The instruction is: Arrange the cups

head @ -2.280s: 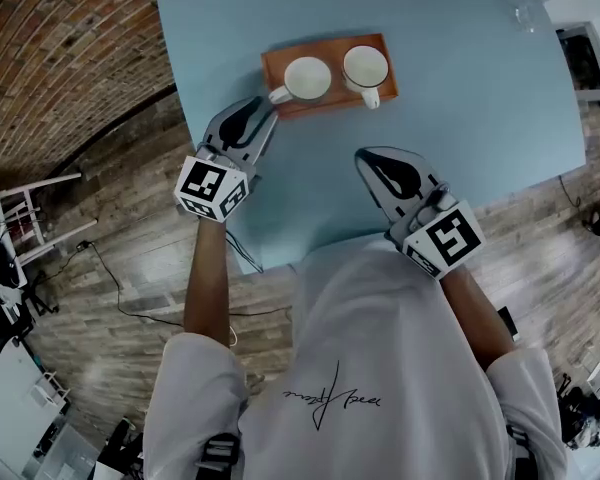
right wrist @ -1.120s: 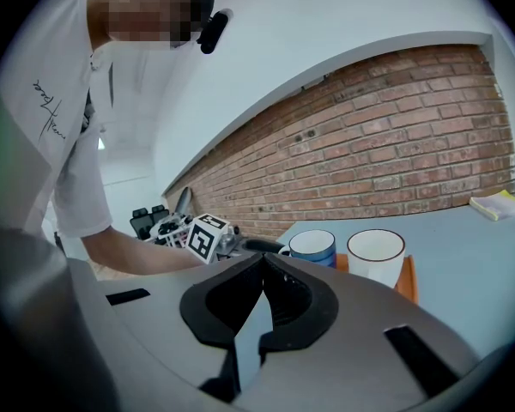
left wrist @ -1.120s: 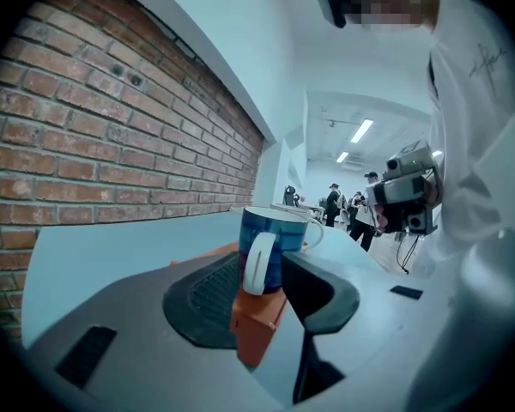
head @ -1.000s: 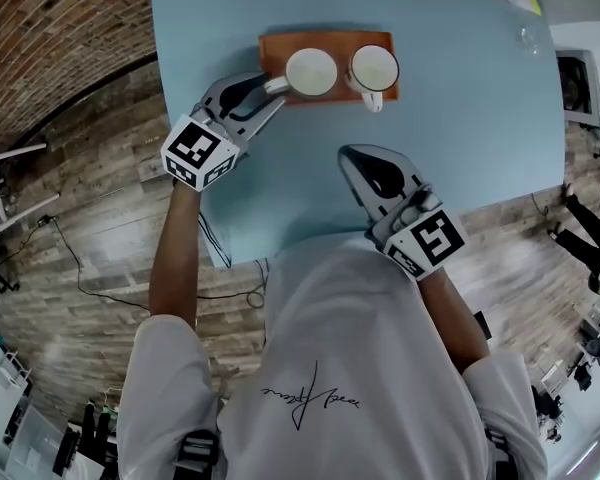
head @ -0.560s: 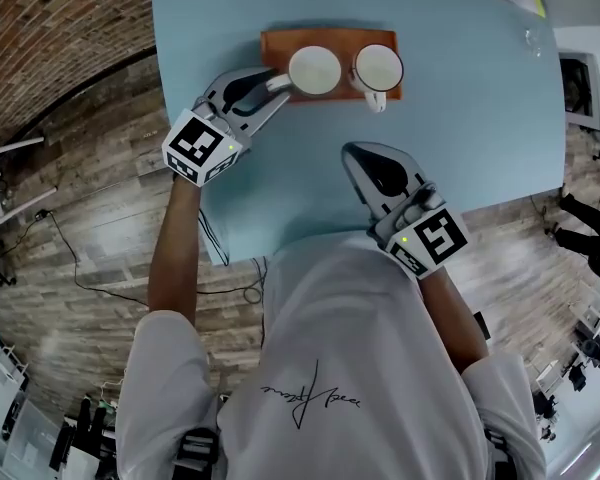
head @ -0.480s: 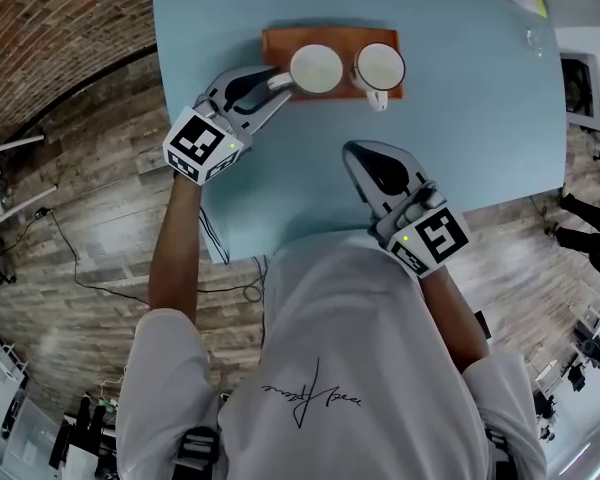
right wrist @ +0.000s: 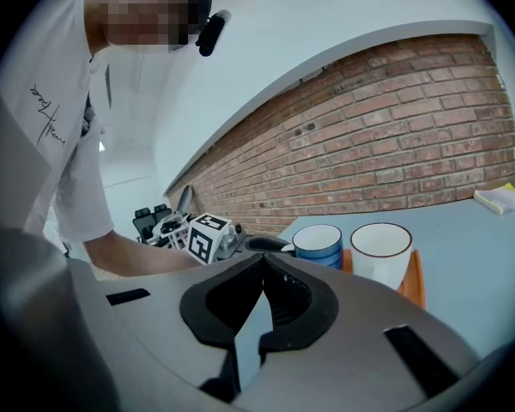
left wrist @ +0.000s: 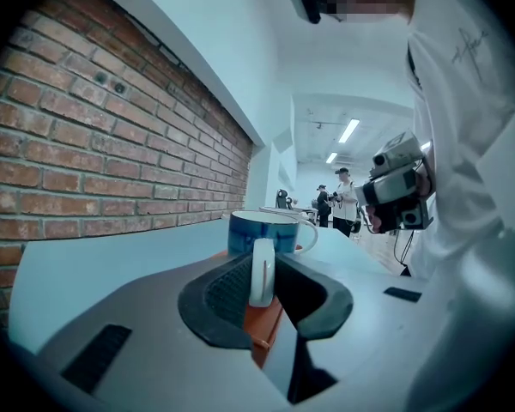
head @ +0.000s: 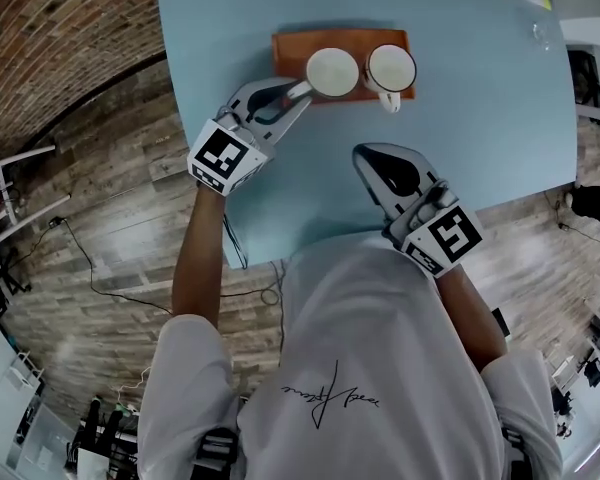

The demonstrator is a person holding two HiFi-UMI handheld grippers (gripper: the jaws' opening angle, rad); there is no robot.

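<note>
Left gripper [left wrist: 264, 275] first: its jaws are closing, and the white handle [left wrist: 262, 269] of the blue cup [left wrist: 266, 229] stands upright right between them, both ribbed pads drawn in against its sides. That's a pinch on the handle, with the cup body just beyond the tips at the centre of the left gripper view.

Over to the right gripper [right wrist: 263, 261]: jaws pressed together, tip to tip, nothing between them. In the head view it sits just right of centre, above bare table, pointing up the frame and well short of the cups.

Widening out in the head view, the blue cup sits on the left half of an orange tray [head: 288, 46] near the top of the frame, its handle reaching down-left off the tray's edge into the left gripper. Just beside it, on the tray's right half, stands the white cup [head: 391, 66], handle pointing down the frame. Both cups are upright, very close together; whether they touch, I can't tell.

The tray lies on a light blue table [head: 480, 118]. A brick wall [right wrist: 395, 136] runs behind, and wooden flooring [head: 110, 218] fills the left of the head view.
</note>
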